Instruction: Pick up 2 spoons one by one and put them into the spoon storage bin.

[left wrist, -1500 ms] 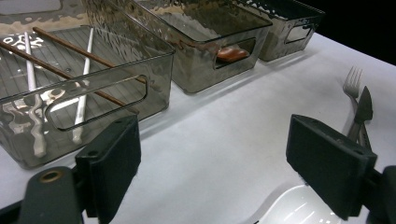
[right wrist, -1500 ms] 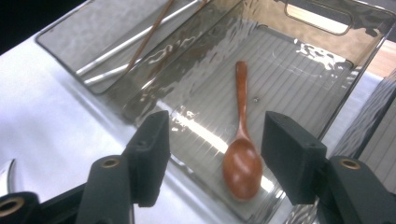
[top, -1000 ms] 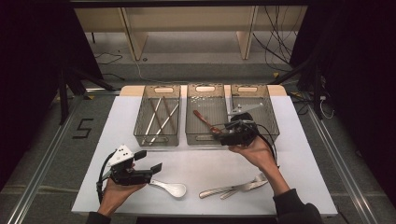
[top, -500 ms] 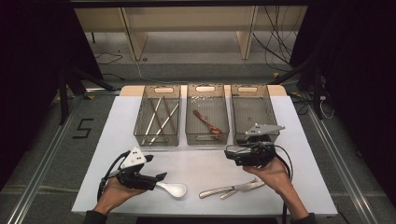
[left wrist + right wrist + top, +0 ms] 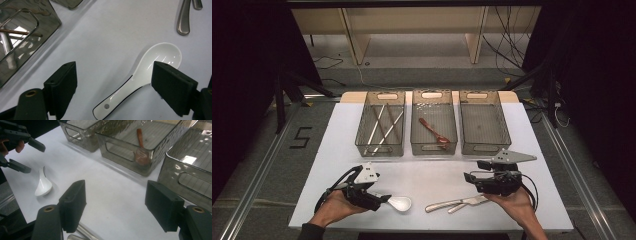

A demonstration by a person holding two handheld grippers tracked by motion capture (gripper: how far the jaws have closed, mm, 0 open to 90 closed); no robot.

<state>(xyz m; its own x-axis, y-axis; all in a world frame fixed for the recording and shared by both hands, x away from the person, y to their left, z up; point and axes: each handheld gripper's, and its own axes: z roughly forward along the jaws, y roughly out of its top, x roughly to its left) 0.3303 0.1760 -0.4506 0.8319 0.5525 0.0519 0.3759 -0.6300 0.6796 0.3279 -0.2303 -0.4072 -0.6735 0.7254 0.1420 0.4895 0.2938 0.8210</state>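
Now nearer the person, right gripper jaws apart and empty; left gripper jaws apart, seemingly astride white spoon.

spoon left of cutlery | three bins behind, on table

White black-edged spoon, reddish-brown spoon, smoky grey bins, white table.

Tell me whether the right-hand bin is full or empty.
Empty. The right bin shows only its bare gridded floor, while the middle bin holds a brown spoon and the left bin holds chopsticks.
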